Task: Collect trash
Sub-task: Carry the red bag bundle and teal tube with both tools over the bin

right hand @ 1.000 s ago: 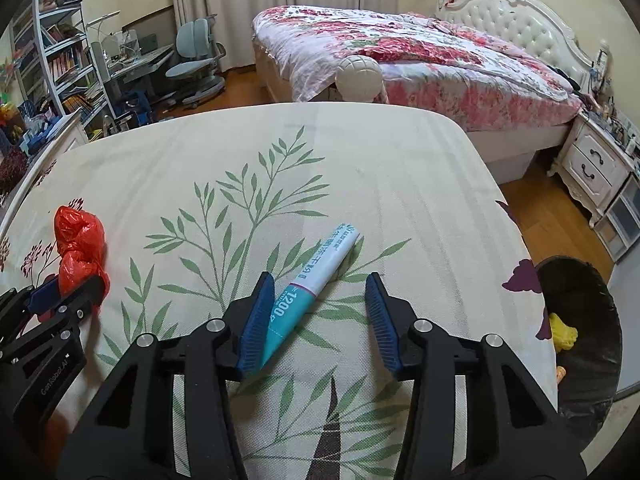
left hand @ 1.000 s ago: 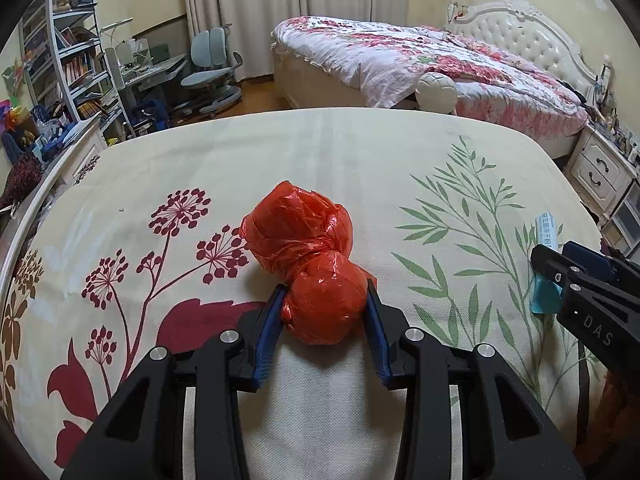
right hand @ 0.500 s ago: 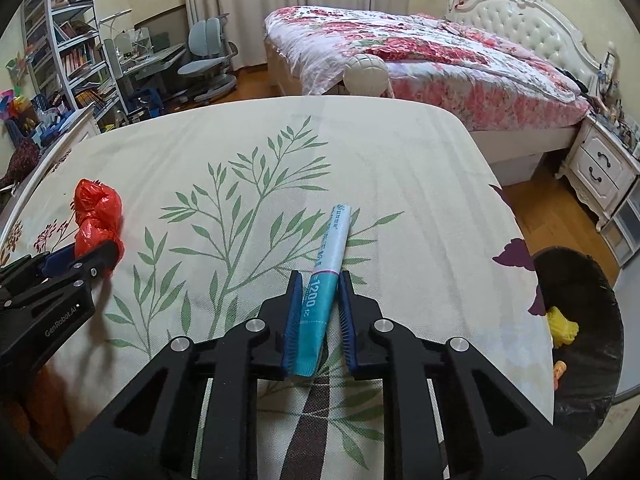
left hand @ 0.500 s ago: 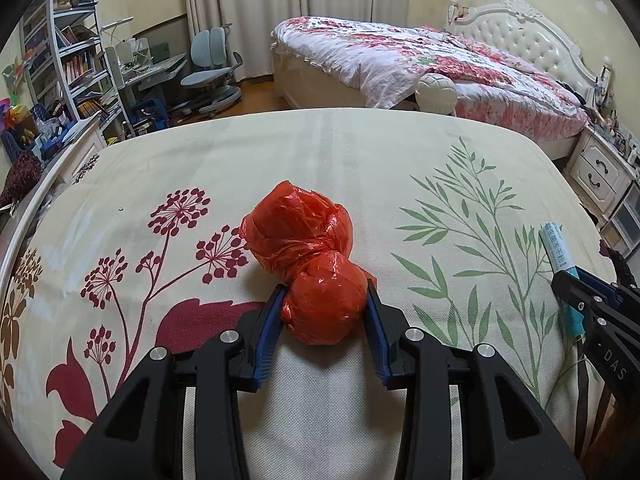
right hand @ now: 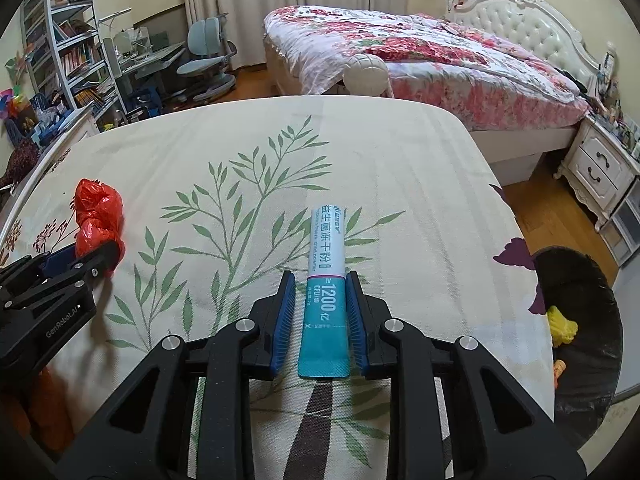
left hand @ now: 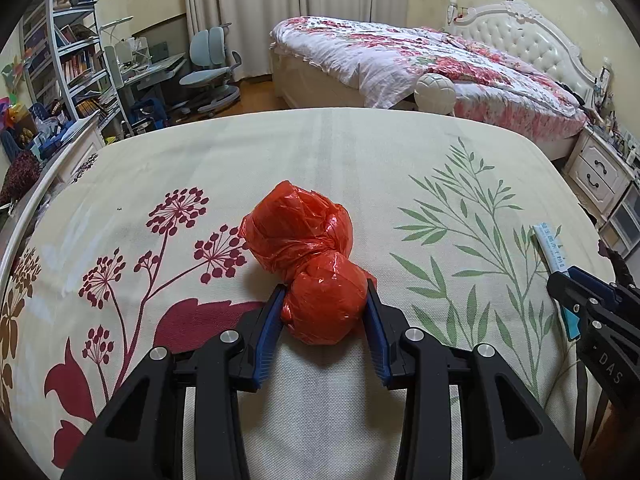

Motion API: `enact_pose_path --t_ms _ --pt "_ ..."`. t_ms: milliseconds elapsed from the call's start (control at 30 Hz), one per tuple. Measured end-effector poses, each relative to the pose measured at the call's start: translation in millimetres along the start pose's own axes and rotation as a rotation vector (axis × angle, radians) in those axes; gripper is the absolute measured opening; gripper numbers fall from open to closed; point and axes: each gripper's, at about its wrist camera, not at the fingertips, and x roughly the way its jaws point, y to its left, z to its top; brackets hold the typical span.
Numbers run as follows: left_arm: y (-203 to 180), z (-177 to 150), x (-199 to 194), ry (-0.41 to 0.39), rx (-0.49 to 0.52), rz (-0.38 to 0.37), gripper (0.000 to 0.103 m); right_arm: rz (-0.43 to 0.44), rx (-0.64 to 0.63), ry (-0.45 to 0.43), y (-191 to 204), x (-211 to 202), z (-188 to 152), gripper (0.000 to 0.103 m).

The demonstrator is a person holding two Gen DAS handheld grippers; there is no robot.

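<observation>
Here a cream bedspread [left hand: 320,152] printed with dark red flower stalks on one side and green leafy sprigs on the other covers the flat surface that carries the trash. Beyond it stands a bed [left hand: 420,60] with a pink floral quilt and a white tufted headboard, a white ball [left hand: 435,90] resting against its near side. Off the right edge of the bedspread, on the wooden floor, sits a black-lined trash bin [right hand: 580,312] with something yellow inside. The larger piece of trash is a red plastic bag [left hand: 304,248], crinkled and glossy, knotted into two rounded lumps; it lies on the red-flower part of the cloth. The left hand-held gripper [left hand: 325,316] is clamped on the nearer lump, its blue pads pressing both sides, while the farther lump lies free on the cloth. The smaller piece is a slim powder sachet [right hand: 325,288], white on its far half with blue Chinese lettering and teal on its near half, marked "1200" in white, with a flat crimped end toward the camera. It lies on the green-leaf print, pointing away. The right hand-held gripper [right hand: 321,308] is clenched on the teal half, both blue pads touching its edges. The two grippers are well apart, left and right on the cloth.
</observation>
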Motion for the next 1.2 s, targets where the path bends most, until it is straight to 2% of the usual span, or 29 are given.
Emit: enact_pose_path --t_ms 667,933,1200 --pt "-12 -7 -13 -0.027 0.019 -0.024 0.039 0.008 0.029 -0.039 -11 -29 -13 0.018" --pt "-38 -17 -26 -0.038 0.046 -0.065 0.039 -0.008 0.065 -0.066 -34 -49 -27 0.018" --pt "-82 -23 -43 -0.063 0.106 -0.131 0.039 -0.055 0.120 -0.092 -71 -67 -42 0.018"
